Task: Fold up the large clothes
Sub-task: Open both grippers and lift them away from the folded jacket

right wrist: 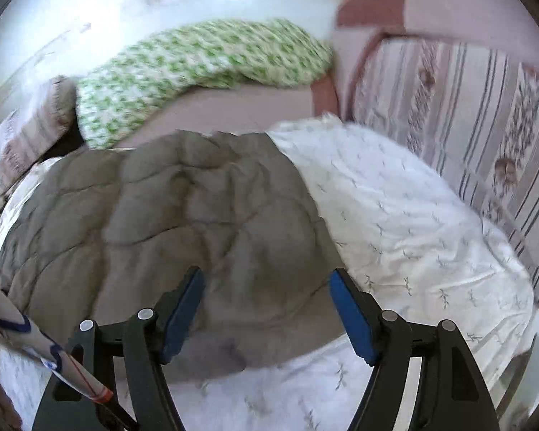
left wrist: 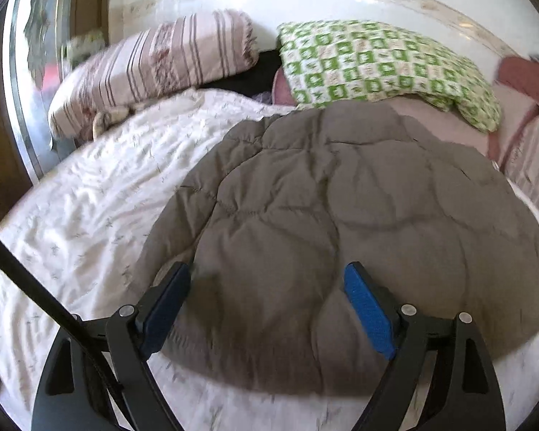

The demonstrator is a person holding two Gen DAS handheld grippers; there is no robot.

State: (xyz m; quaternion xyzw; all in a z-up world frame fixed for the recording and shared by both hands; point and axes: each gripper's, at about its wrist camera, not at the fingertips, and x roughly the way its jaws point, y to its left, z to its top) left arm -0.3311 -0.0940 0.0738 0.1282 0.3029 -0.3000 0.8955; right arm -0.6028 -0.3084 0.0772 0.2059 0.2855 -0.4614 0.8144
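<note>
A grey-brown quilted padded garment point(left wrist: 323, 222) lies spread flat on a bed with a white leaf-print cover point(left wrist: 72, 215). My left gripper point(left wrist: 267, 278) hovers over the garment's near left part, its blue-padded jaws wide apart with nothing pinched between them. In the right wrist view the same garment point(right wrist: 169, 215) fills the left and middle. There my right gripper point(right wrist: 266, 282) hangs above the garment's near right edge, open, with only fabric seen below the gap. The white cover point(right wrist: 413, 222) lies bare to the right of it.
A green-and-white checked pillow point(left wrist: 377, 61) and a pink striped pillow point(left wrist: 154, 64) lie at the head of the bed. A striped pink bedspread point(right wrist: 485, 115) rises at the right. A dark strap point(left wrist: 36, 287) crosses the left wrist view; a white patterned strap point(right wrist: 36, 344) crosses the right.
</note>
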